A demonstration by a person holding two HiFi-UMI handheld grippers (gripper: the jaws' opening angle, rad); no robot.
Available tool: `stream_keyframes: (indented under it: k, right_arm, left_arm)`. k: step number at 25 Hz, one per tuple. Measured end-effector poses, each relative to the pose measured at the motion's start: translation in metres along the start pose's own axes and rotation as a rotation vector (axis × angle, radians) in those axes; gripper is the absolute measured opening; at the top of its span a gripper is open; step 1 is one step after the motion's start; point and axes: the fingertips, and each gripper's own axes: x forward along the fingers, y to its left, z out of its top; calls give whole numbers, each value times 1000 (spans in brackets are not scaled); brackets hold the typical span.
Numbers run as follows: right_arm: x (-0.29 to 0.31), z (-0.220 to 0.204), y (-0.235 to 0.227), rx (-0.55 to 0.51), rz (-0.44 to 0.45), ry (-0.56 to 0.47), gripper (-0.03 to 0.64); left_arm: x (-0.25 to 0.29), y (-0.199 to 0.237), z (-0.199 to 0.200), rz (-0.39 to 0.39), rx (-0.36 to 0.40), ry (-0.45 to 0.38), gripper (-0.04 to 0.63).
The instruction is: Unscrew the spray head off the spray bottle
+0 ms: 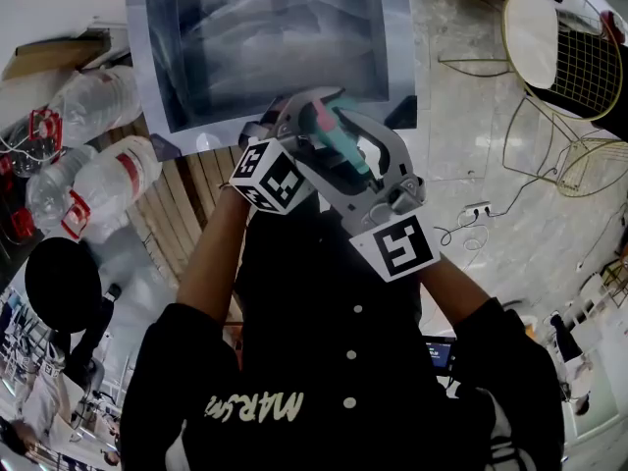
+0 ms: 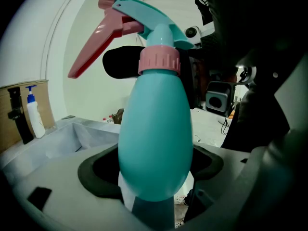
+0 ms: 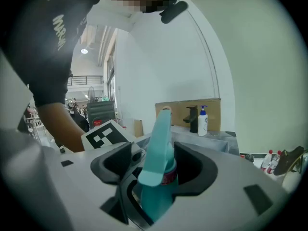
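Spray head (image 3: 161, 138) between right tool's (image 3: 155, 166) jaws

There is one spray bottle (image 2: 154, 138). One left gripper (image 2: 154, 186) and one right gripper (image 3: 156, 177) make two in total. I count three clear bottles (image 1: 98, 96) (image 1: 118, 170) (image 1: 46, 189), two wire chairs (image 1: 559, 32) (image 1: 589, 160) and one pump bottle (image 2: 34, 117).

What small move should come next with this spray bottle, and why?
Probably a roll of the right hand-held gripper to unscrew: its jaws seem closed on the teal plastic spray head, the pink ribbed collar sits fully on the teal egg-shaped spray bottle, and the left hand-held gripper clamps that bottle.
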Motion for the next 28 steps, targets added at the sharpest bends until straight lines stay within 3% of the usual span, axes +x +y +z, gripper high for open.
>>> stream_keyframes:
  k: [3,5,8,11,17,20,24,28]
  right_arm:
    - [-3,0,-8,26,-13,-28,193]
    - [-3,-2,-11,-36,-22,4,150]
    - [-1,-2,-7,-125,40,8,147]
    - [-4,-3,-2,-130,183,-18,146]
    - [-11,-2,16,-331,625,-44,146]
    - [-14,1,17,-359,760,-39,144]
    - [-14,4,14,-346,773,-32,150]
    - [-18,-6,3,-266,637,17,224]
  left_arm:
    - [0,-1,2,0,10,-4,405]
    - [0,0,2,1,6,-3,405]
    - [0,1,2,-1,0,-3,405]
    - [0,0,2,-5,4,-6,405]
    - [0,-1,2,-23,17,-22,405]
    - [1,0,5,-30,10,-26,405]
    - [2,1,8,-31,4,-28,405]
    - [2,1,7,-32,1,-28,405]
